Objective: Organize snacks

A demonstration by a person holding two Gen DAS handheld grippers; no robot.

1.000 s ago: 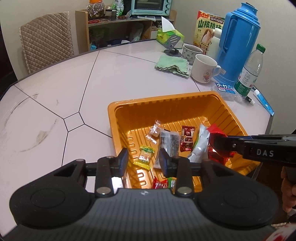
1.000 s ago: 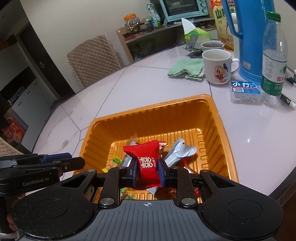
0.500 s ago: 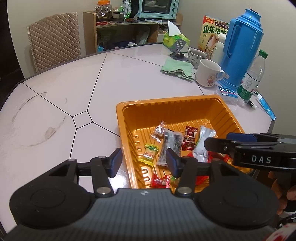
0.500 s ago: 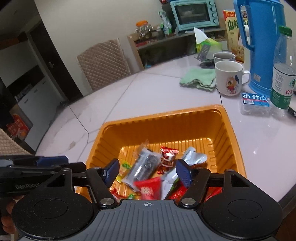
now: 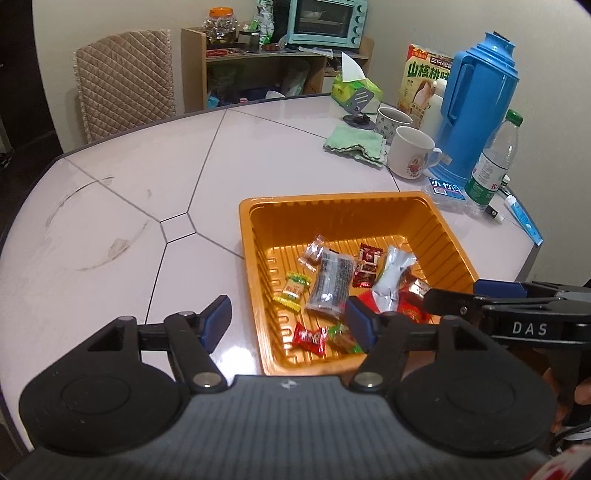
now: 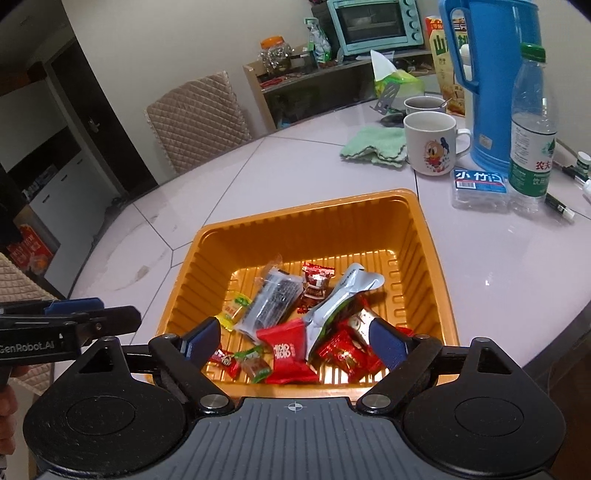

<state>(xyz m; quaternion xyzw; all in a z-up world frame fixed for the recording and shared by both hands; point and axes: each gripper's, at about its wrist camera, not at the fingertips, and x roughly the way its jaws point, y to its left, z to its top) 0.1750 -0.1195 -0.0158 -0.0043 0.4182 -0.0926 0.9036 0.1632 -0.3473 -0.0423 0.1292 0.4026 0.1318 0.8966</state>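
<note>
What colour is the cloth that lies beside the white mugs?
Light green, the cloth shows best in the right wrist view.

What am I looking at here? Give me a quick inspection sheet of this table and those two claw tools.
Surface: pale table, scuffed at its left.
Job's things: orange tray holding wrapped snacks; red packet lies loose near its front.
Clutter: green cloth, cartoon mug, blue thermos, water bottle, tissue pack.
Grippers: left gripper and right gripper have just been opening; both open, nothing between the jaws.
Cables: nothing seen.
Surroundings: quilted chair, shelf with toaster oven.
</note>
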